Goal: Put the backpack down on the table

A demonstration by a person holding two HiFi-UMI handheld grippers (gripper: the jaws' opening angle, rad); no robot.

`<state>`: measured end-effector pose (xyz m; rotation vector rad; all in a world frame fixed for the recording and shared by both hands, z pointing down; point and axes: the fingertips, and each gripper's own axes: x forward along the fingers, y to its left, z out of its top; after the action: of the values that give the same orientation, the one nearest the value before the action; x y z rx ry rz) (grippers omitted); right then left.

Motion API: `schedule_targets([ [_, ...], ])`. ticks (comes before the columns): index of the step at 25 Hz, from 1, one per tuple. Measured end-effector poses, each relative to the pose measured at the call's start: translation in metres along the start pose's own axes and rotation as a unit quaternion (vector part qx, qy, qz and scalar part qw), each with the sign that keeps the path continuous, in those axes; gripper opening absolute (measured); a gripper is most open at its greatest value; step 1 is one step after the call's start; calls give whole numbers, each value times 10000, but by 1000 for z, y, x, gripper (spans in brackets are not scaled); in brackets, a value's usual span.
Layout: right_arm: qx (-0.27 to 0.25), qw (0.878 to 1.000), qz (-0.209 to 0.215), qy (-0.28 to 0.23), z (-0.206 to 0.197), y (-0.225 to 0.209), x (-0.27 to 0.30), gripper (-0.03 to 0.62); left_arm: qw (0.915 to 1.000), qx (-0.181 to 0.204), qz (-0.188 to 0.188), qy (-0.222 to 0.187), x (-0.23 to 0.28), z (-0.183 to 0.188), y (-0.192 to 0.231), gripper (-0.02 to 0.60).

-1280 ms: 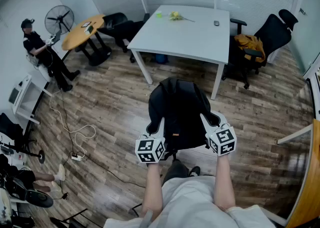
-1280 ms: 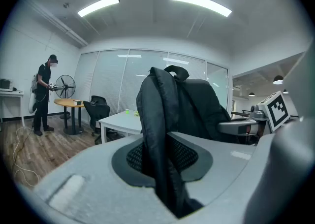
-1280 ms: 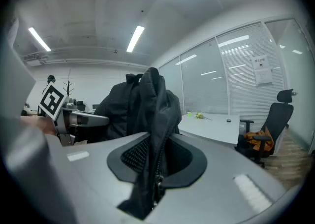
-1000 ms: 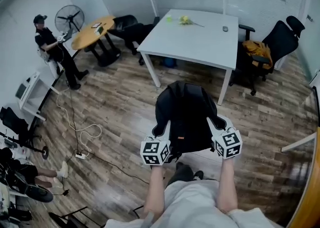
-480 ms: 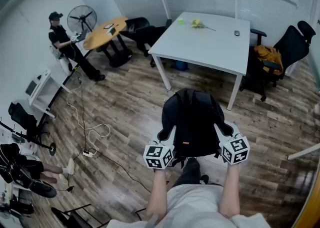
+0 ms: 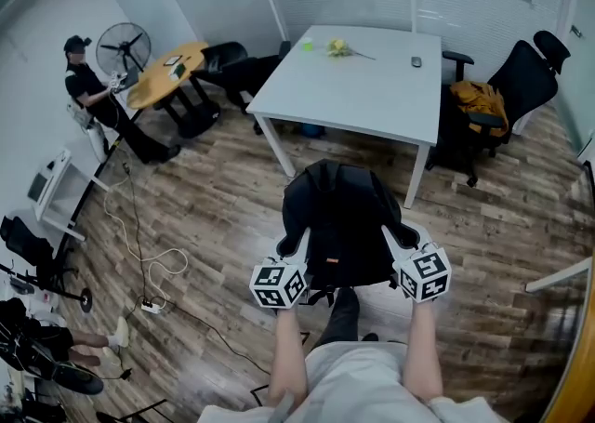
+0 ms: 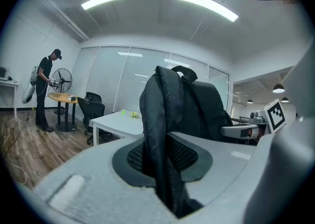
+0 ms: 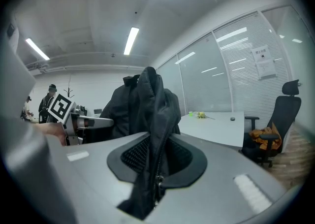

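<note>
Seen from the head camera, a person's two bare forearms reach forward, each hand holding a tool with a marker cube. Between them hangs a black backpack [image 6: 339,221], upright, its top handle farthest from the person. It is held in the air above a wood-plank floor [image 6: 214,198], not resting on anything.

The left tool [image 6: 294,248] is clenched on the backpack's left side; in the left gripper view, its two mesh pads [image 7: 189,155] press on a fold of black fabric that rises straight up between them. The right tool [image 6: 395,237] is clenched on the backpack's right side; in the right gripper view, its jaws pinch black fabric with a zip running down through the gap.

Ahead stands a white bench [image 6: 372,77]. The backpack is in front of the bench's near edge, apart from it, and has not yet been set down. At the bench's far end lie a small yellow-green sprig [image 6: 337,47] and a small dark object [image 6: 416,62], too small to identify.

To the right of the bench is a black office chair [image 6: 521,63] with an orange cloth [image 6: 477,96] on its seat. At far left, another person [image 6: 93,96] in dark clothes stands beside a round wooden bench [image 6: 167,63] and a fan [image 6: 123,45]. A pale cable [image 6: 139,254] loops across the floor at left.
</note>
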<state>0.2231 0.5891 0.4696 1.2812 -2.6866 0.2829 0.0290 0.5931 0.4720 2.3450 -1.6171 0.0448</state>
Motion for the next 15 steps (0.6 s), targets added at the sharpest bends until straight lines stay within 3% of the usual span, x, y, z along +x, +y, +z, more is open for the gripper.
schedule_targets([
  [15, -94, 9998, -148, -66, 78, -95, 149, 66, 9997, -50, -195, -130, 171, 80, 70, 77],
])
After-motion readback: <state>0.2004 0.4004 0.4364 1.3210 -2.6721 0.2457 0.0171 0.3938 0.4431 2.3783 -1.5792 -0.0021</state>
